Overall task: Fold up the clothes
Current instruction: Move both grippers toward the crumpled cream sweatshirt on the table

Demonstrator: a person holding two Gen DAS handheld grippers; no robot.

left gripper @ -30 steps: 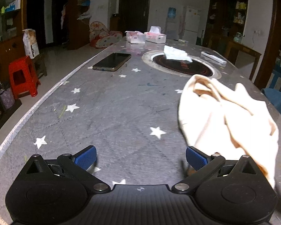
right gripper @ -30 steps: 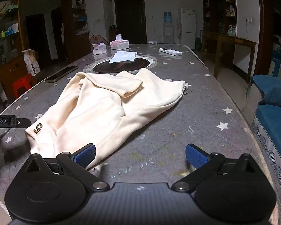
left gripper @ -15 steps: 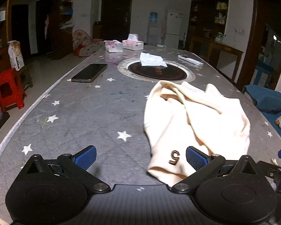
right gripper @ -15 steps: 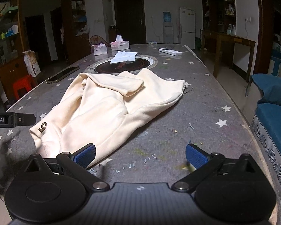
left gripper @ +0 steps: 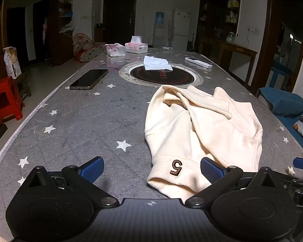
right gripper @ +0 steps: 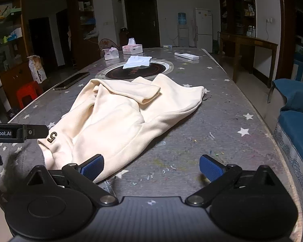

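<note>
Two grippers hang low over a long grey table [left gripper: 74, 125] printed with white stars, each with its blue-padded jaws spread wide and nothing between them. In the left wrist view the left gripper [left gripper: 151, 168] fills the bottom of the frame; the cream garment [left gripper: 202, 129] lies rumpled right of centre, its cuff with a brown "5" [left gripper: 176, 167] just ahead of the right-hand pad [left gripper: 211, 170]. Bare tabletop stretches across the lower left and centre of that frame, out to the pale table edge curving up the left side. In the right wrist view the right gripper [right gripper: 150, 167] sits at the bottom, its left-hand pad [right gripper: 93, 166] at the garment's near hem. Grey surface with small scraps of litter lies open at lower right, bounded by the table edge and a blue sofa [right gripper: 297, 125] at the right. Mid-frame, beyond the garment, a round inset hob [left gripper: 161, 75] carries a white cloth [left gripper: 156, 63]; a phone [left gripper: 89, 79] rests upper left of the garment. Tissue boxes [left gripper: 136, 47] and a remote [left gripper: 198, 62] lie farther back. The room is dim, with dark wooden shelving, a door and a white fridge [left gripper: 180, 32] at the top.
</note>
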